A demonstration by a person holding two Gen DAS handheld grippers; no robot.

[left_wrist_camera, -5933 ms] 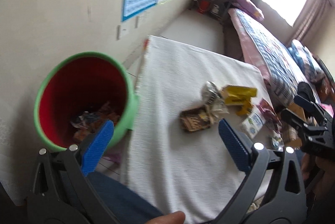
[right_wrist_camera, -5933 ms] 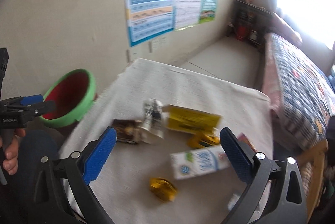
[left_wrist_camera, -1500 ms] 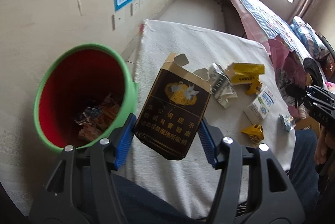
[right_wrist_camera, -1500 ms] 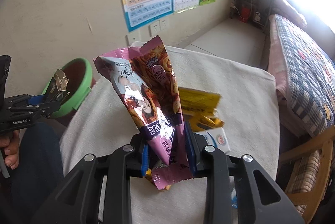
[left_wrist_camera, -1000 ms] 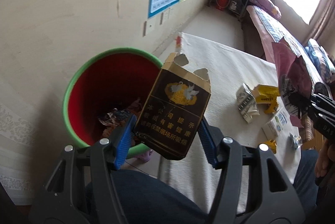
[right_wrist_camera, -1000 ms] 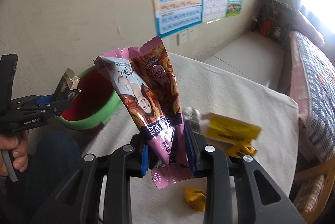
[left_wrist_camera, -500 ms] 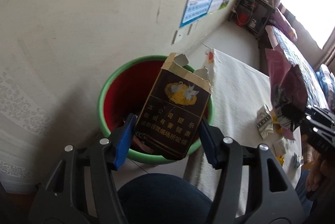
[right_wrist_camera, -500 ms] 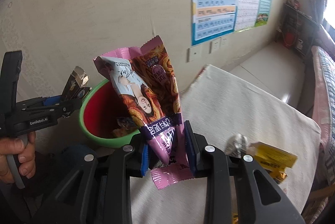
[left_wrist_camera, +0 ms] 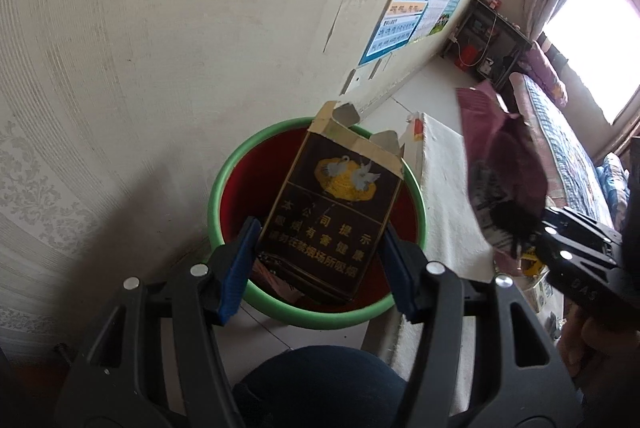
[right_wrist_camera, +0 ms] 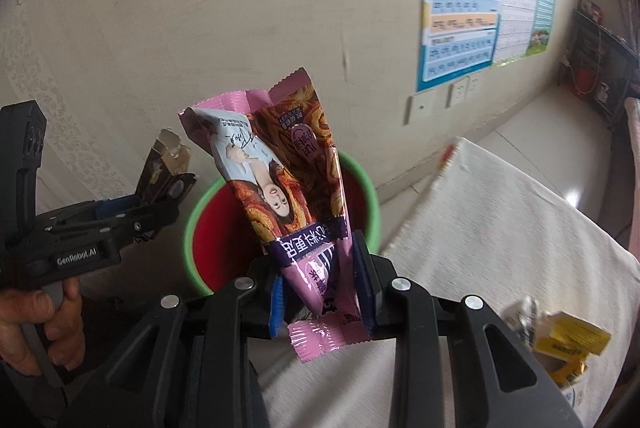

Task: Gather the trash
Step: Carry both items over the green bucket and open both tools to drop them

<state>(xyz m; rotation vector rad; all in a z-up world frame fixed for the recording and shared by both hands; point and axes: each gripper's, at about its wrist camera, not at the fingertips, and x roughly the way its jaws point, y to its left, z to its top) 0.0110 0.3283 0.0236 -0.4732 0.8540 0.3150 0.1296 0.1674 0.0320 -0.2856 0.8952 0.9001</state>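
The left gripper (left_wrist_camera: 320, 264) has its blue pads clamped on the two side faces of a dark cigarette box (left_wrist_camera: 334, 212), which stands upright between them with its torn flap end pointing away. Seen along the fingers, the box lies right in front of the mouth of the green-rimmed red bin (left_wrist_camera: 228, 184), which stands on the floor by the wall, just left of the cloth-covered table (left_wrist_camera: 444, 188). The right gripper (right_wrist_camera: 322, 292) pinches the bottom seam of a pink snack bag (right_wrist_camera: 288, 188) with its jaws narrow, the bag's long axis rising from them. The bin (right_wrist_camera: 360, 188) shows behind the bag. By the look of it the left hand is nearer a drop, though neither view settles how squarely either piece hangs over the opening
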